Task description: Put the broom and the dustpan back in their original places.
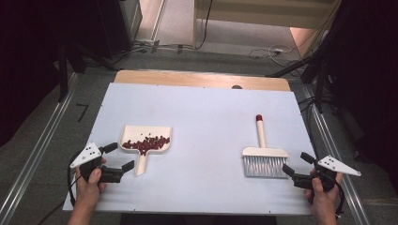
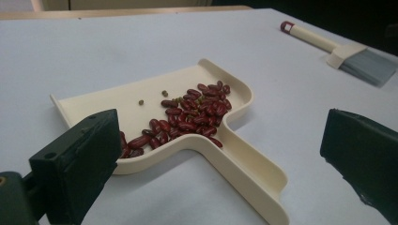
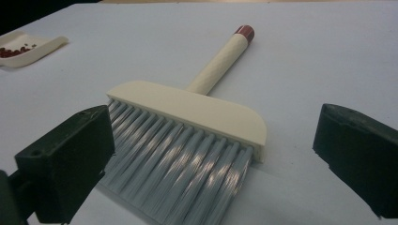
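two grippers, both spread wide and empty. the left gripper (image 1: 117, 158) faces the dustpan (image 2: 155, 117), its handle (image 2: 248, 173) between the jaws; light stiff plastic, but the loose kidney beans (image 2: 187, 117) probably roll, so grip the handle level. the brush (image 3: 187, 131) lies just ahead of the right gripper (image 1: 294, 164).

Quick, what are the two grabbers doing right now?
Left gripper: open, holding nothing, by the dustpan.
Right gripper: open, holding nothing, by the brush.
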`<state>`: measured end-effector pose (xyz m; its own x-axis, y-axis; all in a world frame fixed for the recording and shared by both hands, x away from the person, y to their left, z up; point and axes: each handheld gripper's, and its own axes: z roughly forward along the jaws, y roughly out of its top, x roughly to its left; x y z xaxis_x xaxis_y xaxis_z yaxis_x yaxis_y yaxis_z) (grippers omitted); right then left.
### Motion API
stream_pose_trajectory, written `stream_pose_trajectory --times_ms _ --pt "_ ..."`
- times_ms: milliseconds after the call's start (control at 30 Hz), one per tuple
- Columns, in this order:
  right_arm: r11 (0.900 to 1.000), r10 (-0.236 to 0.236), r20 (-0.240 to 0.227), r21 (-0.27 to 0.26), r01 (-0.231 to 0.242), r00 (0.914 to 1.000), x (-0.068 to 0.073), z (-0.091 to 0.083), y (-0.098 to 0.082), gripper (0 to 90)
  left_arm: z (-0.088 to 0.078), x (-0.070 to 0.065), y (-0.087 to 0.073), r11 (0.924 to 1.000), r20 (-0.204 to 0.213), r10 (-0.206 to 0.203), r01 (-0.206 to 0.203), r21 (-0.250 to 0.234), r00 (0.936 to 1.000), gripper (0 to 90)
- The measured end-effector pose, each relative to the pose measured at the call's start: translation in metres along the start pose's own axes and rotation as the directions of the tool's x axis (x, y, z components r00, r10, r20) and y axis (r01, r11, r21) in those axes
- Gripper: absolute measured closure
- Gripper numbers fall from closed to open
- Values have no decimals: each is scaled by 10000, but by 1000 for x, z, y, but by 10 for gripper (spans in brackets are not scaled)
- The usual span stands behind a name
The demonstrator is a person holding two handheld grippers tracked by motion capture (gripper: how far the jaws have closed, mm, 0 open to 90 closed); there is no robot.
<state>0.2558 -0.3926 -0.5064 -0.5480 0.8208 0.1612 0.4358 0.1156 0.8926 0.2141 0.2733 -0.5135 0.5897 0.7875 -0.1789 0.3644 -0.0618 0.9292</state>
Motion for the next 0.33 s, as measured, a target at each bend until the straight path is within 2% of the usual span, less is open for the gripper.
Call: stream_pose_trajectory --times_ms 167,333 --pt "9999 123 -145 14 -123 9998 -2 3 -1 0 -3 4 -2 9980 -150 -511 505 -375 9986 0" --pt "9998 85 -250 168 -81 9997 -1 6 -1 0 0 1 -2 9994 -275 -322 318 -143 9991 0"
